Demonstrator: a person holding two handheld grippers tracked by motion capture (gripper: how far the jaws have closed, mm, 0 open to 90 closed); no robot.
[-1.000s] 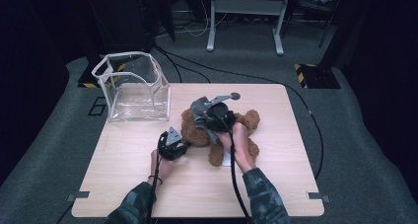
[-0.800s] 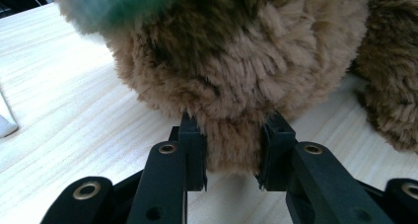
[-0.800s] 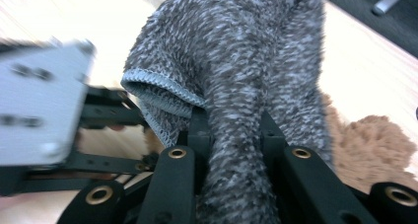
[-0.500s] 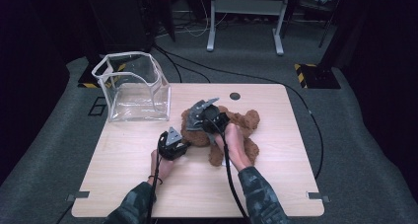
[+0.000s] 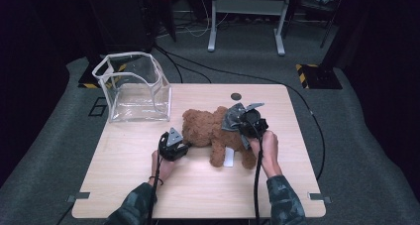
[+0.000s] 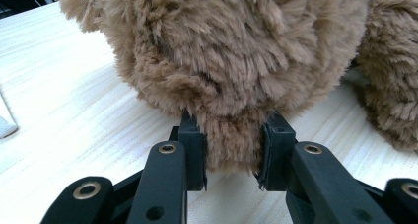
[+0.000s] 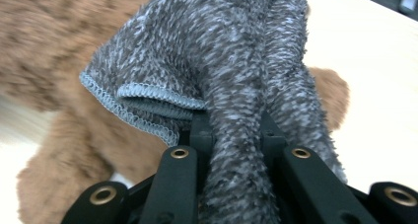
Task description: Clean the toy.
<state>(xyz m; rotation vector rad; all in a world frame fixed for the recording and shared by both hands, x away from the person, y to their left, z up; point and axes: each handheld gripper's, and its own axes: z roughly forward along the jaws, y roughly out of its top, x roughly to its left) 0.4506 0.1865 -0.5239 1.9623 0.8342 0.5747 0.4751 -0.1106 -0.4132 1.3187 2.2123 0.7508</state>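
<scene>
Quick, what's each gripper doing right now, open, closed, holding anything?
Left gripper: closed on a tuft of the teddy bear.
Right gripper: closed on the grey cloth, held over the bear.

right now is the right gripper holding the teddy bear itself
No, the right gripper has its jaws shut on a fold of grey cloth, with the brown teddy bear lying behind it.

Left gripper [image 5: 174, 144]: low over the table, held in the left hand [image 5: 162, 166], forearm entering from the bottom edge in a camouflage sleeve [image 5: 133, 211]. Jaws pinched on a tuft of the brown teddy bear [image 6: 231, 71].

Right gripper [image 5: 246, 120]: raised above the bear, held in the right hand [image 5: 266, 150], forearm likewise sleeved. Jaws clamped on a fold of grey cloth [image 7: 236, 86]. Cable trails back along each forearm.
</scene>
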